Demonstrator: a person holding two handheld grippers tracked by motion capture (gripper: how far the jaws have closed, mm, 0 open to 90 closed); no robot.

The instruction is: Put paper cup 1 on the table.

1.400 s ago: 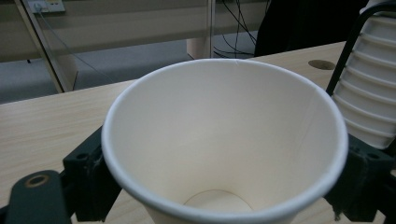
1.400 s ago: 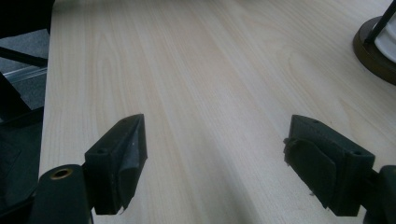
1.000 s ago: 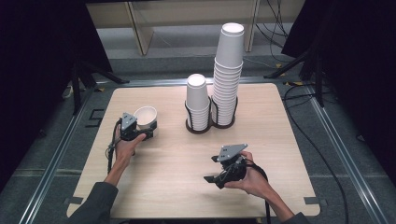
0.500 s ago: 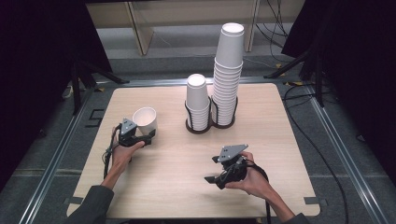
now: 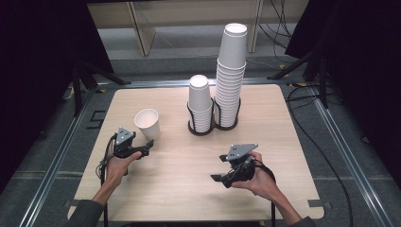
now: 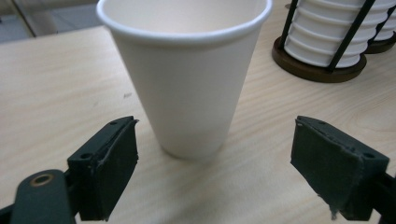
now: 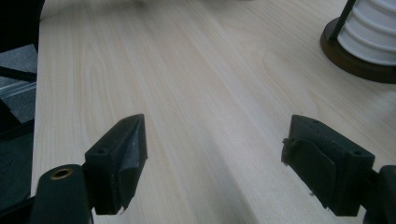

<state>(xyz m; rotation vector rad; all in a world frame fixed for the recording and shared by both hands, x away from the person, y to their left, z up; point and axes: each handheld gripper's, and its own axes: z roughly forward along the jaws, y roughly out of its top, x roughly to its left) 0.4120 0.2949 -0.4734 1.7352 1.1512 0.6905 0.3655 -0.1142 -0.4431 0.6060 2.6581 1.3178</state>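
On counter (image 5: 179,189), left side: one paper cup (image 6: 187,74), upright, empty; light, thin-walled, likely crushable, so grip gently mid-wall. My left fingers (image 6: 107,172) apart, just short of it, touching nothing; right fingers (image 7: 119,163) apart over bare wood.

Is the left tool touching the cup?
Apart. In the left gripper view, the left tool stands open, bare table showing between each pad and the cup.
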